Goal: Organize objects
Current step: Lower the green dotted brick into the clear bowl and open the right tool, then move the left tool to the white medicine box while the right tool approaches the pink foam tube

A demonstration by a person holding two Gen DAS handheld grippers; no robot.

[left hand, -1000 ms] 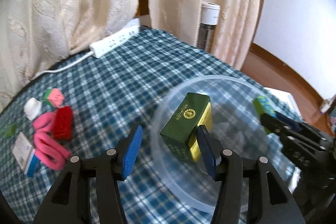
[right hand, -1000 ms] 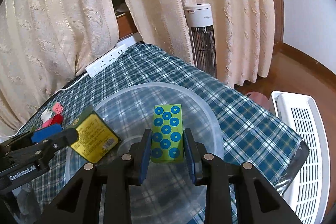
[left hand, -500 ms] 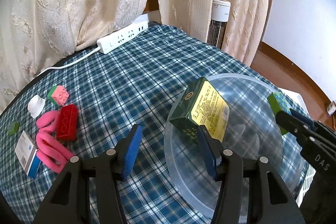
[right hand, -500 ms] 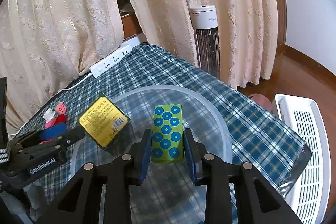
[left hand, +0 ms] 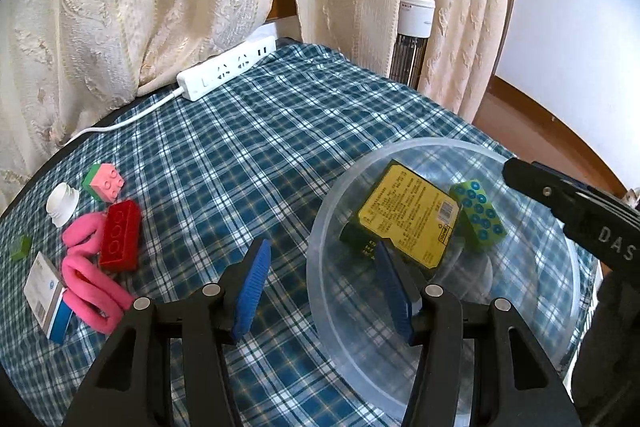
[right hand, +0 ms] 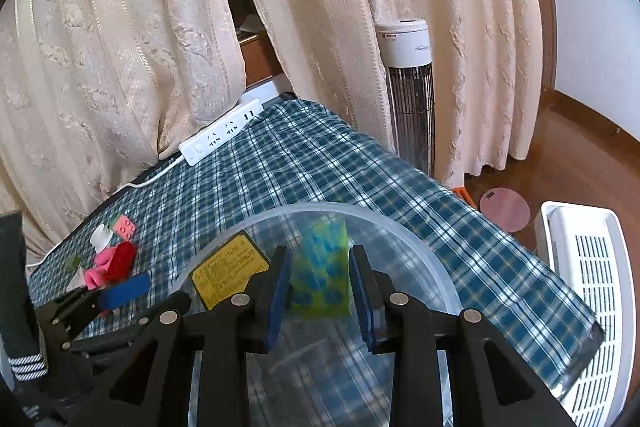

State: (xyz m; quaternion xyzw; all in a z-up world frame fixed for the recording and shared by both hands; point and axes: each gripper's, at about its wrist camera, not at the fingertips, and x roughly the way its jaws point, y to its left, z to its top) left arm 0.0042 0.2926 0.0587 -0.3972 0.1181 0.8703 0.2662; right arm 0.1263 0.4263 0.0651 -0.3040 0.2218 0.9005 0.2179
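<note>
A clear plastic bowl point(left hand: 320, 267) sits on the checked tablecloth. Inside it lies a green box with its yellow label face up point(left hand: 404, 215), and a green brick with blue studs point(left hand: 478, 215) leans against that box. My left gripper point(left hand: 322, 291) is open and holds nothing; one finger is outside the bowl's rim and one inside. My right gripper point(right hand: 320, 291) hovers over the bowl point(right hand: 420, 251) with its jaws opening. The green brick point(right hand: 320, 263) shows blurred between them, free of the pads. The right gripper point(left hand: 568, 211) also shows at the right of the left wrist view.
Left of the bowl lie a red brick point(left hand: 120, 235), a pink-and-green brick point(left hand: 103, 183), a pink loop point(left hand: 88, 275), a white cap point(left hand: 62, 205), a small green cube point(left hand: 20, 247) and a small white-and-blue box point(left hand: 44, 297). A power strip point(left hand: 226, 73) lies by the curtains. A white basket point(right hand: 580, 291) stands on the floor.
The green box tipped from upright to lying label-up in the bowl. My right gripper's jaws spread and the green brick dropped out of them. Both grippers drew back a little.
</note>
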